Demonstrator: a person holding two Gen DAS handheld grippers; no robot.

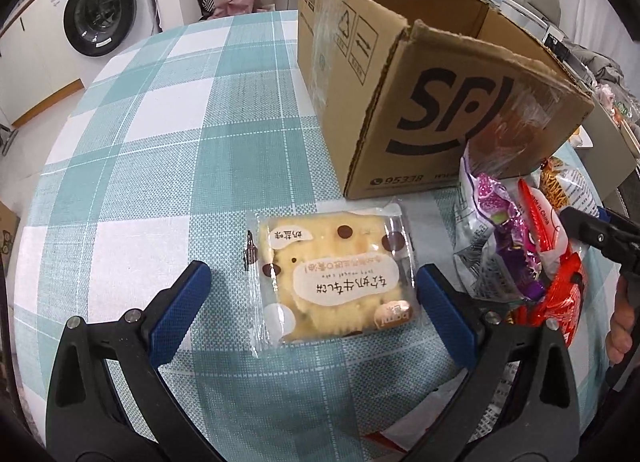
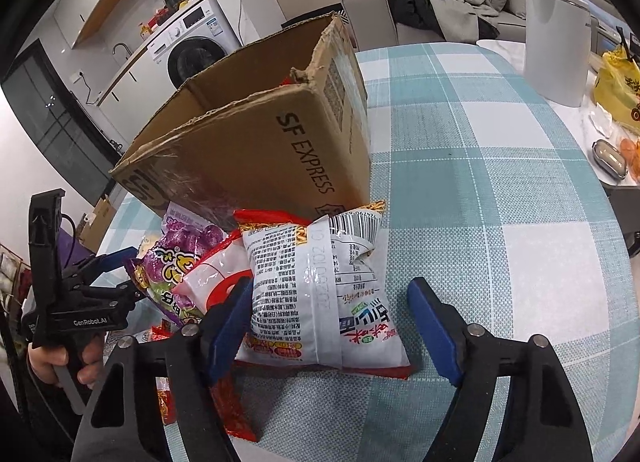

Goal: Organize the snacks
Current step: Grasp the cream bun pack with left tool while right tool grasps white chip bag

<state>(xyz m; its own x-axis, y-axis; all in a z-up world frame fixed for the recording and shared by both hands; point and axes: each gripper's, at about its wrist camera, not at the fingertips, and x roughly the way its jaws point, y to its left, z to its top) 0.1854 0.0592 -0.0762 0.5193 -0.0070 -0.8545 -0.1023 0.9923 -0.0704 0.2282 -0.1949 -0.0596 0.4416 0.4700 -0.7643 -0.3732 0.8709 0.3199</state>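
Checked tabletop (image 1: 168, 166) carries an open cardboard box (image 1: 400, 102). Just before the box, the left hand-held gripper (image 1: 316, 298) straddles a wrapped cake (image 1: 332, 274), jaws apart; the right hand-held gripper (image 2: 332, 326) brackets a noodle packet (image 2: 320, 294), untouching. Centre each, squeeze gently, lift clear of the box rim.

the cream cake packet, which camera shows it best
The left wrist view: the cream cake packet lies flat on the checked tablecloth, whole and unobstructed, between the open left gripper fingers. In the right wrist view only a pale sliver appears behind the snack pile, too hidden to identify.
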